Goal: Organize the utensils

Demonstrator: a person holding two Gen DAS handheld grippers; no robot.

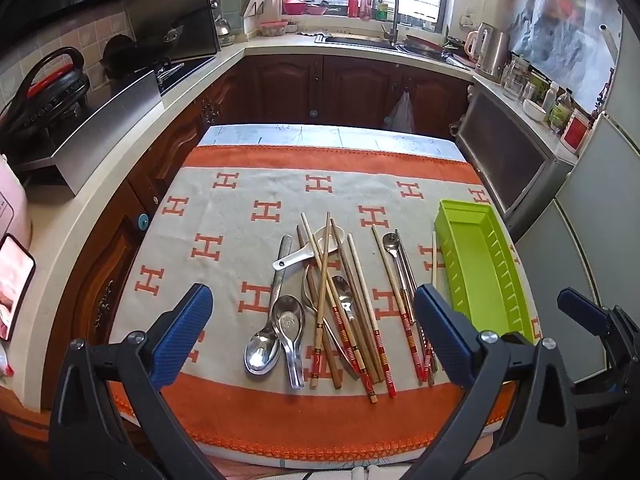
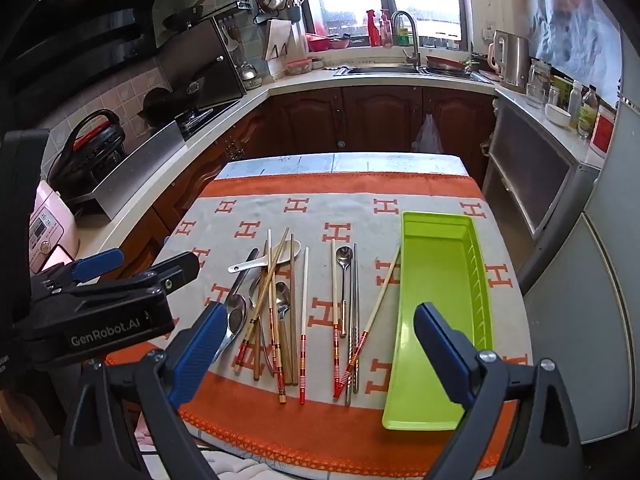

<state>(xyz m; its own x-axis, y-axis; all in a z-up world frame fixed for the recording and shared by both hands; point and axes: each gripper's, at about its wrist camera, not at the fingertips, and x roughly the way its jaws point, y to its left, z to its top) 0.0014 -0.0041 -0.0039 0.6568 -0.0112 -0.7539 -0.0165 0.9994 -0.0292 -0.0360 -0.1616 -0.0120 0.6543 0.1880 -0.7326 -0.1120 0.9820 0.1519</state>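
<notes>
Both tools stand with their jaws spread wide and nothing between the blue pads. The left gripper (image 1: 312, 336) fills the bottom of the left wrist view, hanging above the near orange edge of the cloth (image 1: 240, 208), a grey spread printed with orange H marks that covers the table. The right gripper (image 2: 316, 356) fills the bottom of the right wrist view, and the left tool's black body shows again at that frame's left edge. The utensils lie loose in the centre of the cloth. At the left of the heap, two metal spoons (image 1: 264, 344) rest bowl-down toward the lower edge of the frame, side by side and touching. Above them a white ceramic spoon (image 1: 308, 252) lies slantwise, with wooden chopsticks (image 1: 324, 280) crossing over its bowl. More chopsticks with red-banded ends (image 1: 380, 344) fan out to the right, overlapping a smaller metal spoon (image 1: 344, 296). Further right, a long-handled spoon (image 2: 344, 264) lies beside a pair of metal chopsticks (image 2: 354, 320), a little apart from the main heap. One single chopstick (image 2: 380, 300) leans diagonally, its upper tip touching or just beside the rim of the green tray (image 2: 440, 280). The tray sits at the right side of the cloth, lengthwise, with nothing in it.
</notes>
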